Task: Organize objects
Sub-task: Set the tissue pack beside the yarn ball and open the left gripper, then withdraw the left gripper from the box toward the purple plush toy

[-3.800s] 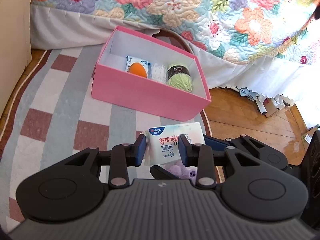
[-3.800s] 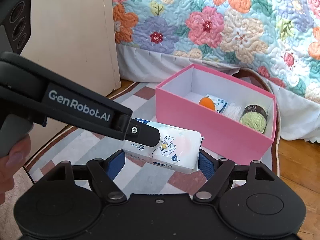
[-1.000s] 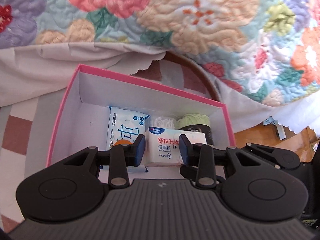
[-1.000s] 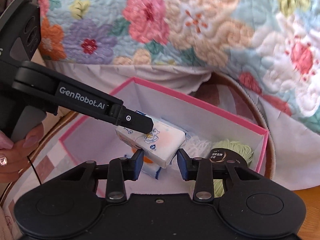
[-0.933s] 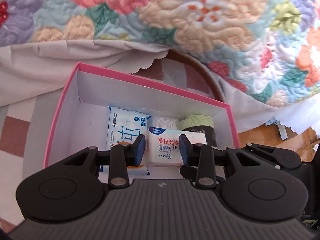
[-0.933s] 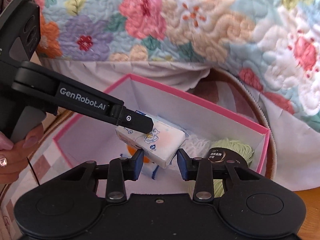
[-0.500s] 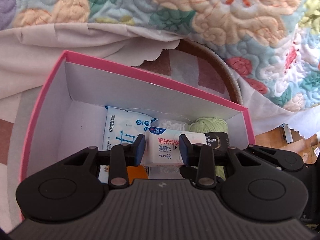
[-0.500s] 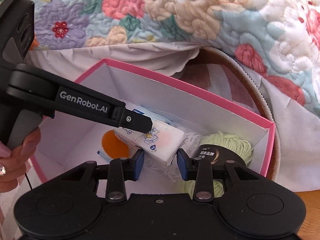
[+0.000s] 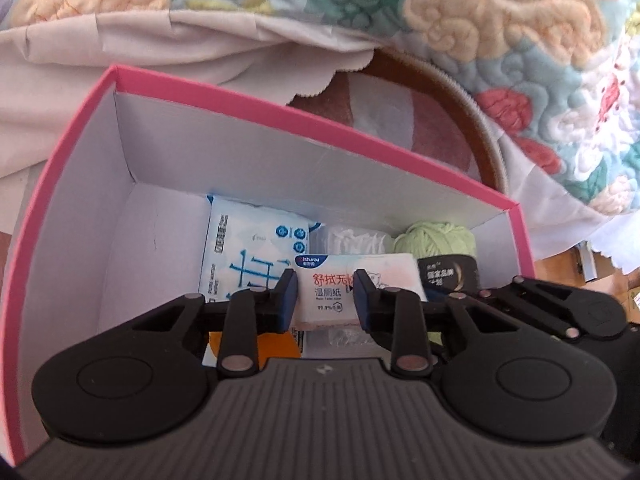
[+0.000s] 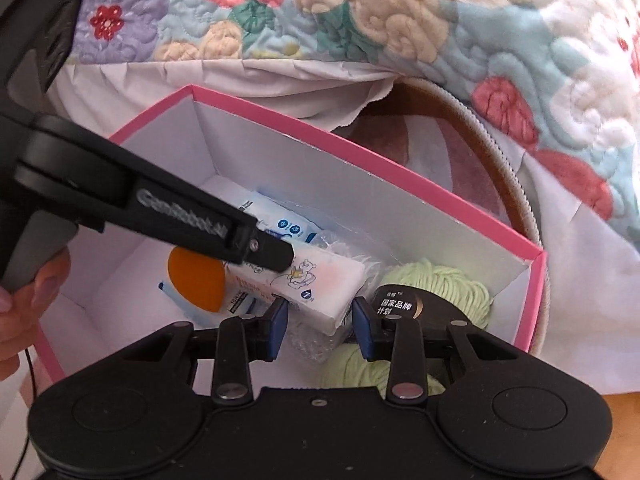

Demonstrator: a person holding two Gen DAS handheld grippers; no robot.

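Wipes pack [image 9: 352, 294] is inside the pink box [image 9: 72, 160] airspace, low over the contents, not yet let go. Left gripper [image 9: 325, 295] has its jaws clamped on the pack's near end; they have just been closing a bit further, pack between them. Right gripper [image 10: 320, 318]: jaws narrow, at the pack's [image 10: 316, 280] other end, one blue pad [image 10: 279, 316] right at its corner. The pads look to be touching the pack, so I read it as held from both ends, though contact on the right side is hard to confirm.

Already in the box: blue-print packet [image 9: 248, 252] at left-centre floor, orange thing [image 10: 196, 280] lying on it, clear bag of white stuff [image 9: 352, 240] in the middle, green yarn [image 10: 440, 280] at right.

Judged progress: late. Several items are packed and this pack is over its spot, above the clear bag between packet and yarn. Left to do: set it down, open both jaws, pull out. Whether more loose items wait outside the box cannot be told. Floral bedspread [image 9: 480, 20] lies behind the box.
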